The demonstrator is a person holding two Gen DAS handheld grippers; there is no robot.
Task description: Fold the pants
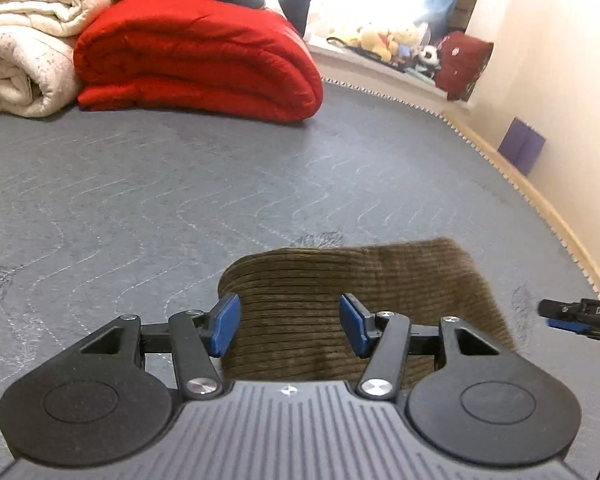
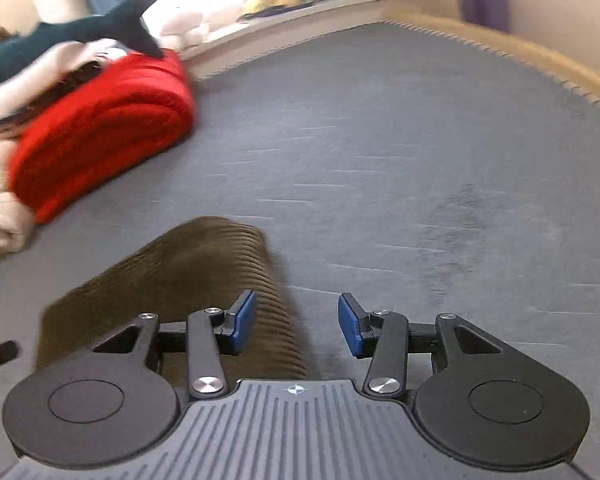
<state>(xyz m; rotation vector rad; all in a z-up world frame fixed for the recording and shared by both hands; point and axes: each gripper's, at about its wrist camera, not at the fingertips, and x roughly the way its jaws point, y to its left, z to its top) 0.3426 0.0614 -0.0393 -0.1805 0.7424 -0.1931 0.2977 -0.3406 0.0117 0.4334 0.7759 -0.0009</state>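
Corduroy, olive-brown and ribbed, is all that shows of the pants (image 1: pixel 364 292): a folded bundle on the grey quilted mat (image 1: pixel 180 200), its near end hidden under both tools and its edges smeared by blur in the right wrist view. The left gripper (image 1: pixel 290 326) hangs over the bundle, blue pads parted and clear of the cloth, gripping nothing. The right gripper (image 2: pixel 296 326) stands open at the bundle's right edge, empty. A red blanket (image 1: pixel 196 52) lies well beyond.
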